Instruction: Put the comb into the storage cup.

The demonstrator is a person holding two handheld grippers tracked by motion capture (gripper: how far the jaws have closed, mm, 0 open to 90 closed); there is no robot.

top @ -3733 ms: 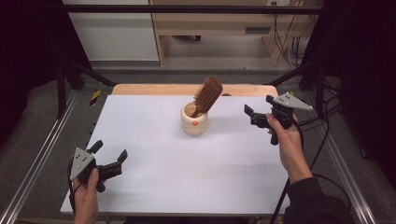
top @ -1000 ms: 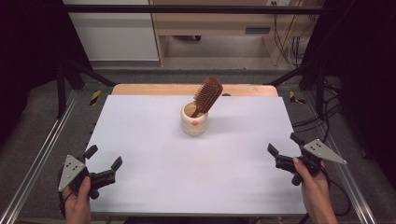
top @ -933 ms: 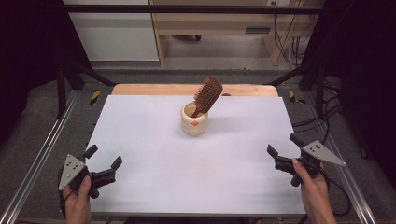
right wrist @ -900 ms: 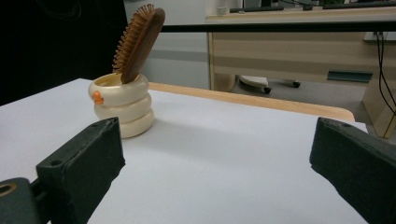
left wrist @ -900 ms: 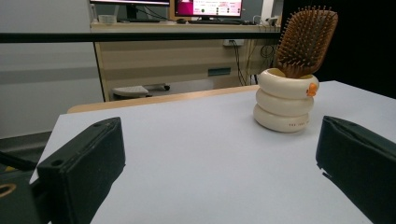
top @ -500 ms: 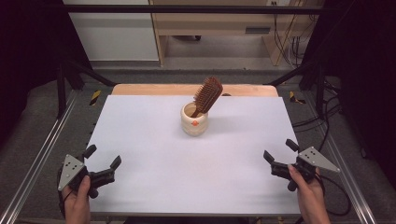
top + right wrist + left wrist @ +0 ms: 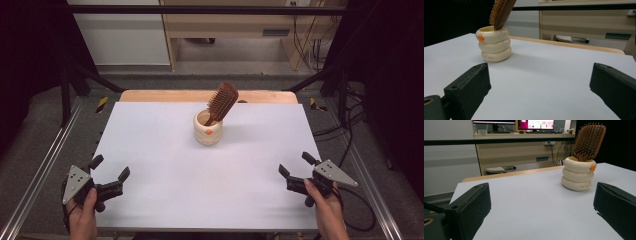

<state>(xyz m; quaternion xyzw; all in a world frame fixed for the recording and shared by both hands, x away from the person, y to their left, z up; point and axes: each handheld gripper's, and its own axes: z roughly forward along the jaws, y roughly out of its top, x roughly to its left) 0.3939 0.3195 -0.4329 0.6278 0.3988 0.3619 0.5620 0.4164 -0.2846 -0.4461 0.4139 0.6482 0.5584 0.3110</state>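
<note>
Both tools sit low in the high view with jaws spread wide and nothing between them: the left tool (image 7: pixel 109 176) at the lower left corner of the white counter (image 7: pixel 165 165), the right tool (image 7: pixel 296 173) at the lower right. Well apart from both, just above the frame's middle, stands a cream ringed cup (image 7: pixel 208 128), and a wooden hairbrush (image 7: pixel 223 101) leans in it, bristle head up and tilted right

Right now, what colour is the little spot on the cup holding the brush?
Orange, on the cream cup; the left gripper view shows it best.
</note>
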